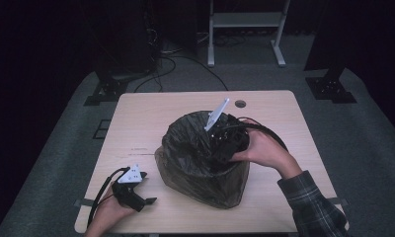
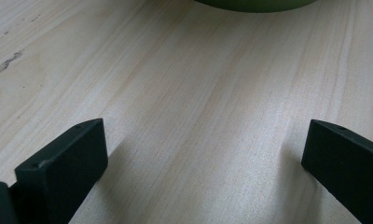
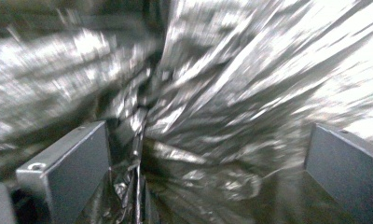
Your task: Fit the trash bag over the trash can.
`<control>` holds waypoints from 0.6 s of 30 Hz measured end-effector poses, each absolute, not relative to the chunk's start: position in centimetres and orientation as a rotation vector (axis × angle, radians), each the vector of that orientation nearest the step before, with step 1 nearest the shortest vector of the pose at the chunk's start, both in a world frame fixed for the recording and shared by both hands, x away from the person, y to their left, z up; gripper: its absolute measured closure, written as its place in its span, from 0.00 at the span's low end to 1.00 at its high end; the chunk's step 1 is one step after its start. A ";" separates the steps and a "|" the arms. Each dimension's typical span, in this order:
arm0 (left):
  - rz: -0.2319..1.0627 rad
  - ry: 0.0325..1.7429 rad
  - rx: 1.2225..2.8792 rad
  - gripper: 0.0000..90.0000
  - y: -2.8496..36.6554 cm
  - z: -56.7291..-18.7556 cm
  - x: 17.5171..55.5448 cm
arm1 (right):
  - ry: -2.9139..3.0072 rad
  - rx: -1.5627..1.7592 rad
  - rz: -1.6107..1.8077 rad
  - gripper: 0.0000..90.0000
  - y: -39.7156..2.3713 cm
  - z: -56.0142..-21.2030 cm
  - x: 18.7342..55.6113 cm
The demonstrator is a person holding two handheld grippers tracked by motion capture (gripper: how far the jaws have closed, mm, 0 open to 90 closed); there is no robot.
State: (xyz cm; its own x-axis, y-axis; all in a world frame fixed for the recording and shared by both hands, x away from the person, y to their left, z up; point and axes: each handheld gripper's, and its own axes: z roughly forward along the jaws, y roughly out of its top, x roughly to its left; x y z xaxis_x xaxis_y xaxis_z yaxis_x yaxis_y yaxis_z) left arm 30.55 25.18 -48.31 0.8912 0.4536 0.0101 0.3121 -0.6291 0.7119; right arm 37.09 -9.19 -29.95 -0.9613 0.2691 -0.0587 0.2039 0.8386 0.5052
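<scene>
The right gripper (image 1: 224,144) is plunged down inside the black bag (image 1: 185,143) that lines the bin (image 1: 205,190) at the middle of the desk (image 1: 151,111); its jaws stand wide apart with crumpled plastic between and ahead of them, nothing pinched. The left gripper (image 1: 136,190) rests on the desk near the front left corner, jaws wide apart and empty, the bin just ahead of it, so the right is the nearer one to work the liner.

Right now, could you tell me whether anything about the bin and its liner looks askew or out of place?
The black liner sits unevenly: it is crumpled inside the bin and not spread flat over the rim. The right gripper is down inside it, jaws open. Nothing looks spilled or damaged.
</scene>
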 end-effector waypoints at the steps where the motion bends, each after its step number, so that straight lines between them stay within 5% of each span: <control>1: 0.242 0.546 2.298 0.00 25.2 -48.3 30.5 | 2.874 0.372 0.792 0.00 -9.2 -29.4 37.1; 7: 0.242 0.544 2.300 0.00 25.2 -48.3 30.5 | 2.828 0.347 0.880 0.00 -7.5 -27.7 37.5; 18: 0.238 0.538 2.300 0.00 25.2 -48.3 30.5 | 2.895 0.319 0.903 0.00 -2.7 -29.6 38.9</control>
